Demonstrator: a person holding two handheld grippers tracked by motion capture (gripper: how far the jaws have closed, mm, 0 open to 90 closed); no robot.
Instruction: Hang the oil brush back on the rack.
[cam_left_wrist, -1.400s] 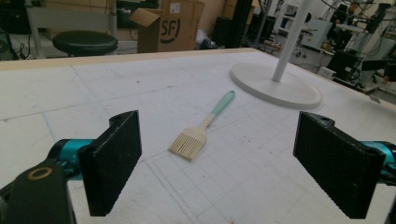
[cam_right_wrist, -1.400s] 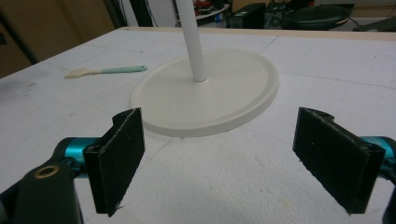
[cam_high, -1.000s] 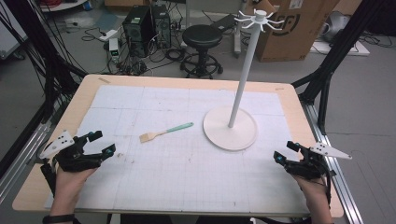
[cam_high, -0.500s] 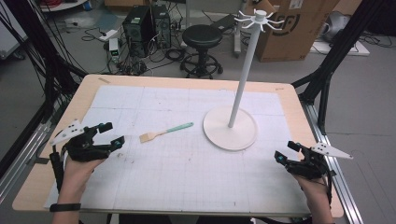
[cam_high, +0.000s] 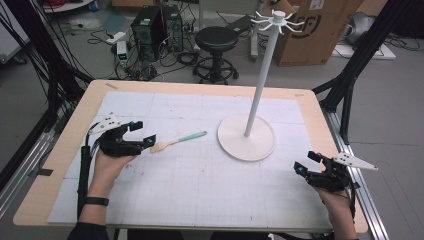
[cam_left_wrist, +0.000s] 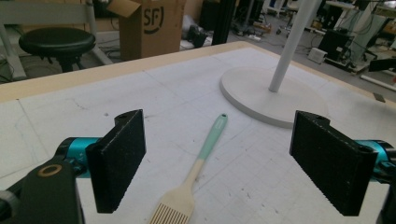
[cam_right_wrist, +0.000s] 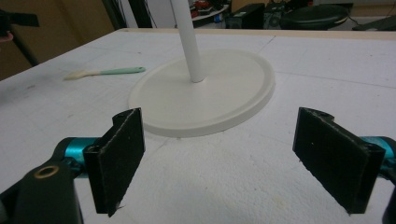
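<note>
A small brush (cam_high: 177, 140) with a mint-green handle and cream bristles lies flat on the white mat, left of centre. In the left gripper view the brush (cam_left_wrist: 196, 172) lies between and just beyond the jaws, bristle end nearest. My left gripper (cam_high: 143, 134) is open, right at the bristle end and touching nothing. A white stand (cam_high: 247, 140) with a round base, tall pole and hooked top is right of centre. My right gripper (cam_high: 304, 163) hovers open and empty near the front right corner, facing the stand base (cam_right_wrist: 205, 95).
The white gridded mat (cam_high: 200, 200) covers a wooden table (cam_high: 75, 130). Black frame posts flank both sides. Behind the table are a black stool (cam_high: 216, 40), a cardboard box (cam_high: 315, 30) and computer gear on the floor.
My left gripper has moved forward and to the right, from the front left edge up to the brush's bristle end. The right gripper has barely shifted.
</note>
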